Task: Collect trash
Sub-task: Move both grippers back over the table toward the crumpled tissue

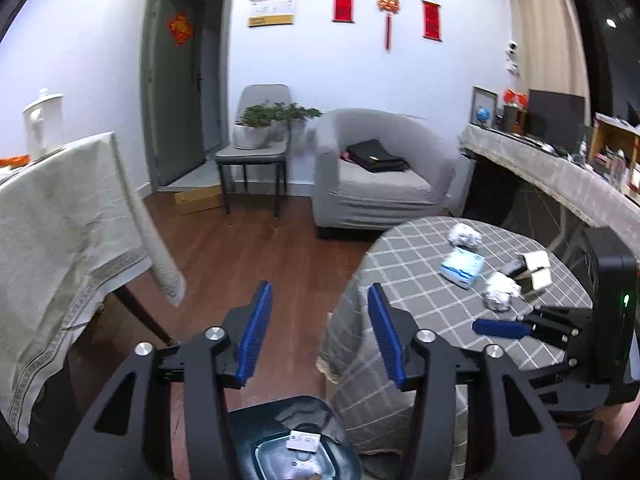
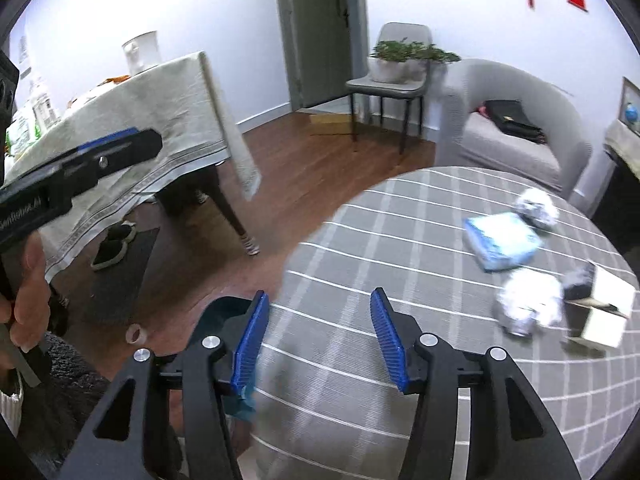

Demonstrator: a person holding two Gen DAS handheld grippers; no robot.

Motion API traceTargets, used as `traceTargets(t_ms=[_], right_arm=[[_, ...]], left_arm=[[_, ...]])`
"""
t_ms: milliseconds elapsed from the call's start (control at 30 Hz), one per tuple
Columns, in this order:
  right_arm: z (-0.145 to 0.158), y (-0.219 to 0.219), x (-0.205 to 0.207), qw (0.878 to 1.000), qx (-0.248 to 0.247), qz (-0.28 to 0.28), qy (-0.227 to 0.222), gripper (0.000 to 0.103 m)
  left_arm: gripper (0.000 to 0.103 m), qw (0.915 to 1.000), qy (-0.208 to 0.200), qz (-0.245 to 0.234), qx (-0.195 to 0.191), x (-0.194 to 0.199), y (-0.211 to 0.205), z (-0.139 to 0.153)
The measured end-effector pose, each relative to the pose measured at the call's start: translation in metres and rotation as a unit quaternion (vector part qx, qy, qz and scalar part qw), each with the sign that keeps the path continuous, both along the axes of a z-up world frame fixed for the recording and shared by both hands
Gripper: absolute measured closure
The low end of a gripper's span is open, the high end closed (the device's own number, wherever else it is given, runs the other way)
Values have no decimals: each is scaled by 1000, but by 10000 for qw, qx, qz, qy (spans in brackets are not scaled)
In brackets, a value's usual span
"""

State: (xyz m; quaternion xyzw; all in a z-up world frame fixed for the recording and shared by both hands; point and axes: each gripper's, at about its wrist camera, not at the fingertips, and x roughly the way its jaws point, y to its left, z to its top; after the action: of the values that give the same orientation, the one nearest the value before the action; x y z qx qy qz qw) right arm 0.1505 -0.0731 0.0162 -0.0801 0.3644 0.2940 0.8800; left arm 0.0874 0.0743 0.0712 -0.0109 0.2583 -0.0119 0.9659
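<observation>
Two grippers show, both with jaws spread apart and nothing between them. The left gripper (image 1: 316,332) hangs over the wood floor just off the edge of the round bench (image 1: 420,264), directly above a dark bin (image 1: 296,448) that stands on the floor against the checked cloth; a small white slip of paper (image 1: 305,439) lies inside the bin. The right gripper (image 2: 316,336) is held above the near part of the same bench (image 2: 360,240), with the bin (image 2: 218,316) partly visible below its left finger. On the far right part of the bench lies the trash: a crumpled foil ball (image 1: 464,237) near the back edge, a blue and white packet (image 1: 462,267) just in front of it, a second foil ball (image 1: 499,291) nearer still, and a small white box (image 1: 536,274) beside that (its flaps look open). In the right wrist view these are blurred: far foil ball (image 2: 536,207), packet (image 2: 502,245), near foil ball (image 2: 528,306), box (image 2: 604,308). A grey armchair (image 1: 376,168) stands behind the bench.
</observation>
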Motion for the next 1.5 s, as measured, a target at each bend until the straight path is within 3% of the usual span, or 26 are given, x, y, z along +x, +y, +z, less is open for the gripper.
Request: traceTargets(t_ms=[300, 633, 800, 1333, 1500], right_arm=[[8, -66, -2, 9980, 63, -596, -196, 39], [5, -132, 9, 9892, -42, -1426, -340, 26], [2, -166, 20, 9813, 396, -1876, -138, 21], [-17, -209, 47, 9754, 331, -2176, 108, 16], [-19, -222, 51, 9732, 395, -2256, 194, 16]], left_arm=[[40, 9991, 218, -377, -1, 22, -52, -15], [30, 9962, 169, -851, -9, 40, -108, -22], [25, 9937, 246, -1090, -11, 56, -132, -28], [23, 9872, 865, -1336, -92, 112, -185, -69], [23, 9849, 1033, -1387, 51, 127, -205, -83]])
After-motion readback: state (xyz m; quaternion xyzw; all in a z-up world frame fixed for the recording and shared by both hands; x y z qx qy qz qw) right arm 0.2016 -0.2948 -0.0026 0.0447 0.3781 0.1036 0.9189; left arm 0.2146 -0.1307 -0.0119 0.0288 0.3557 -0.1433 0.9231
